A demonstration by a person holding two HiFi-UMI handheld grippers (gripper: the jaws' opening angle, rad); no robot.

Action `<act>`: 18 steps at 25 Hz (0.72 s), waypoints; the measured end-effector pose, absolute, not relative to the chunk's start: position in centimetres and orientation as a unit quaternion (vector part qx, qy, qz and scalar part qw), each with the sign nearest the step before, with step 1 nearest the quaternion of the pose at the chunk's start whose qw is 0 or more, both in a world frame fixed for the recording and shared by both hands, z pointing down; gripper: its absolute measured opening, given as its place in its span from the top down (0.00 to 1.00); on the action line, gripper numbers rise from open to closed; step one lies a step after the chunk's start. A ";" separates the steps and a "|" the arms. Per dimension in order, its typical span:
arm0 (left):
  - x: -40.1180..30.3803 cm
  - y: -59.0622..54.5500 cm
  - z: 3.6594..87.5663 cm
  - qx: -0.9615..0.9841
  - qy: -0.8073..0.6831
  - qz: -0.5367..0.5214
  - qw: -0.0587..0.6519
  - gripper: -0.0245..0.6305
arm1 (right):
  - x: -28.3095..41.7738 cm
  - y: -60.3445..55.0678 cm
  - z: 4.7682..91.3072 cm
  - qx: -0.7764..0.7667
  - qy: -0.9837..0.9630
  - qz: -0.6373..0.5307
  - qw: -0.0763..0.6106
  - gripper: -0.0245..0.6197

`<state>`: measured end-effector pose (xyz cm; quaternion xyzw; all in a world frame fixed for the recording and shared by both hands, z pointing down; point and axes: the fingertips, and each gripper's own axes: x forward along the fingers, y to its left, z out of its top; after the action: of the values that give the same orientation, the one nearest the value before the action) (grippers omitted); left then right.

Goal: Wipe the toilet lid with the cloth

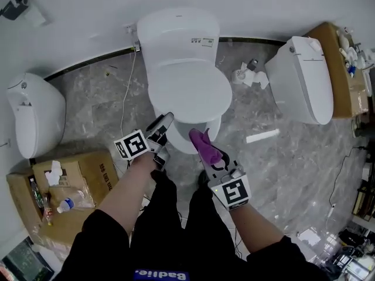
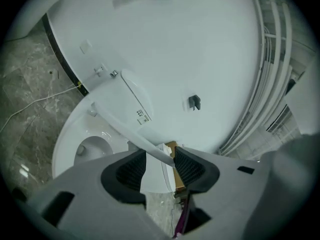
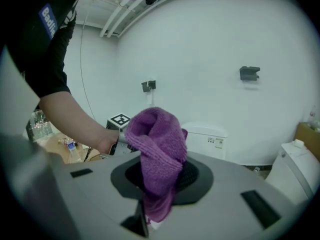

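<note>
**At the middle toilet: cloth clamped, lid tilted up**

Over the front of the toilet (image 1: 176,34), the right gripper (image 1: 210,154) was clamped tight on the purple cloth (image 1: 202,140), which bunched up above its jaws, just short of the rim. The left gripper (image 1: 164,124) had its jaws apart. The front edge of the toilet lid (image 1: 188,89) ran between them, and the lid stood tilted up off the bowl (image 2: 85,149).

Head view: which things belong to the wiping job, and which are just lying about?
Job: toilet lid, purple cloth.
Lying about: toilet at left, toilet at right, cardboard box, water bottle, crumpled paper.
</note>
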<state>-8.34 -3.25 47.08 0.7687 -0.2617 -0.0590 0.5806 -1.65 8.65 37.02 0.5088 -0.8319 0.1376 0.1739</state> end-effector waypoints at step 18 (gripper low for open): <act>-6.0 -16.7 39.8 0.776 -0.244 -0.028 0.581 0.62 | 0.0 -2.9 31.5 0.486 -0.855 0.105 0.148 0.84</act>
<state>-6.04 -16.67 39.82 0.7756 -0.2443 -0.0282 0.5813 -0.01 -2.94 31.52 0.4862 -0.8548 0.1048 0.1483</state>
